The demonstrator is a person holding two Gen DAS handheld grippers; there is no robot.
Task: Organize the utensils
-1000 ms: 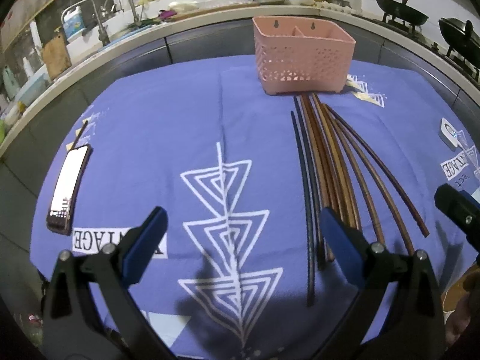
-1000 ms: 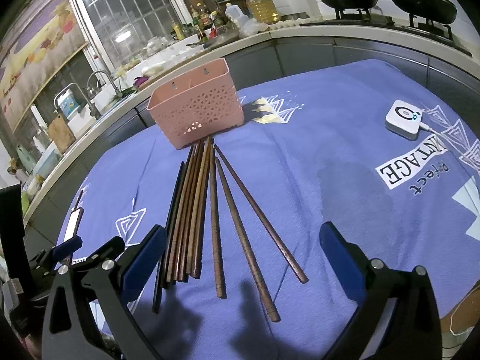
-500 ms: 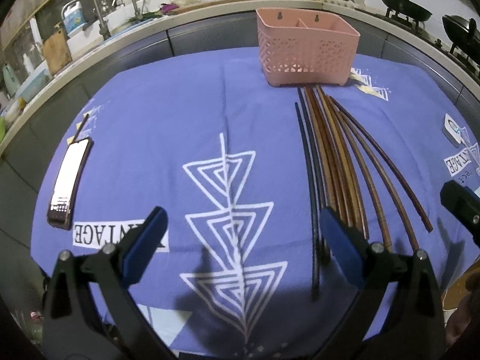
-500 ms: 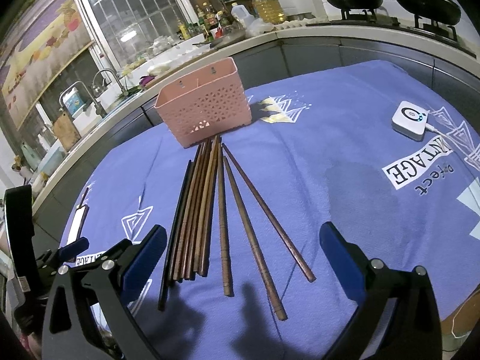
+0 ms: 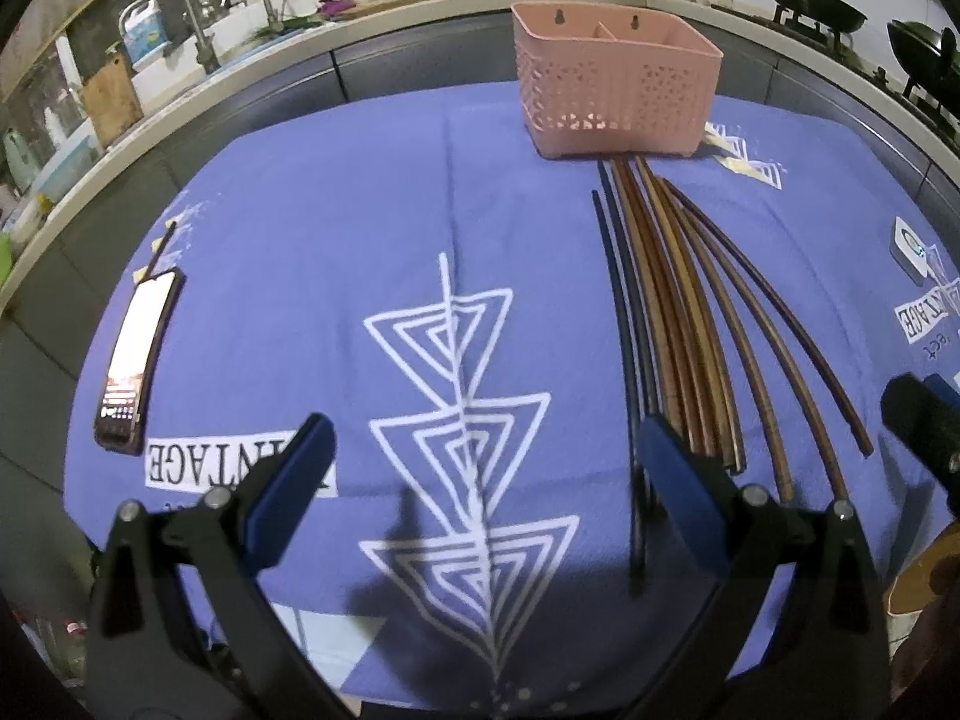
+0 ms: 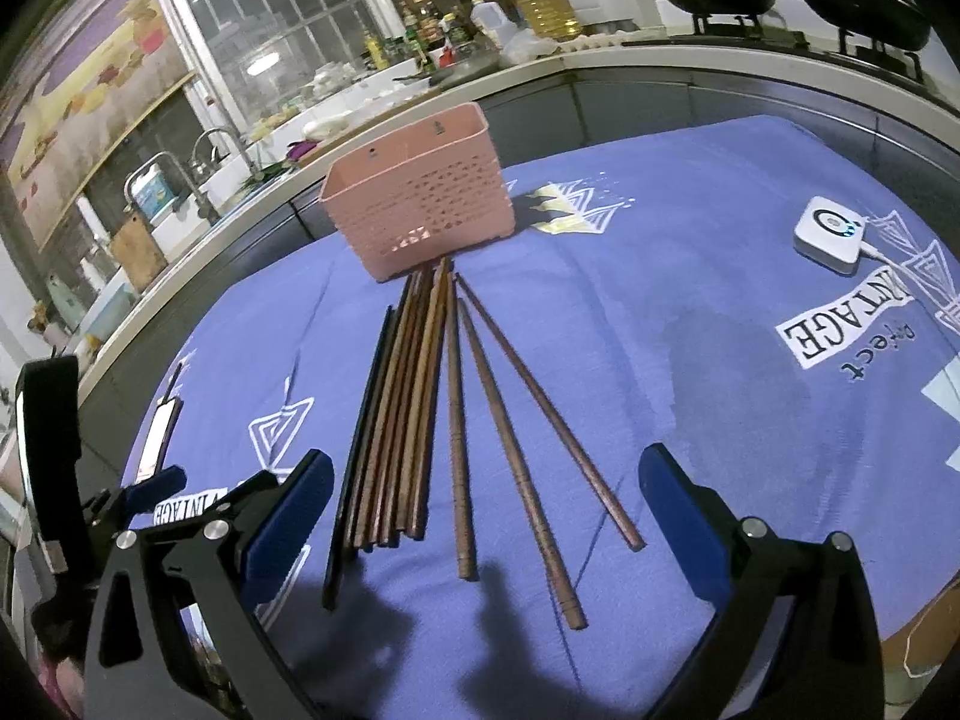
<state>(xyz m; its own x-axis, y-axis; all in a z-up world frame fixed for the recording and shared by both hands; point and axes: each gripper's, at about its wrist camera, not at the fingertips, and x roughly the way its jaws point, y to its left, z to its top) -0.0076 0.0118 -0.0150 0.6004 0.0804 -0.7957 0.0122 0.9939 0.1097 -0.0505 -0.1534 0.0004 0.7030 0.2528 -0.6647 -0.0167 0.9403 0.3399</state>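
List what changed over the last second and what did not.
Both grippers eased forward toward the chopsticks and pink basket, which now sit larger and lower in both views. The left gripper and right gripper stayed open; nothing was gripped or released. The chopsticks still lie on the blue cloth in front of the basket, and the phone and white device kept their places.

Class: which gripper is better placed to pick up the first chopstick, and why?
Right. The right gripper is open with the chopsticks between its jaws; the left gripper faces bare cloth beside them.
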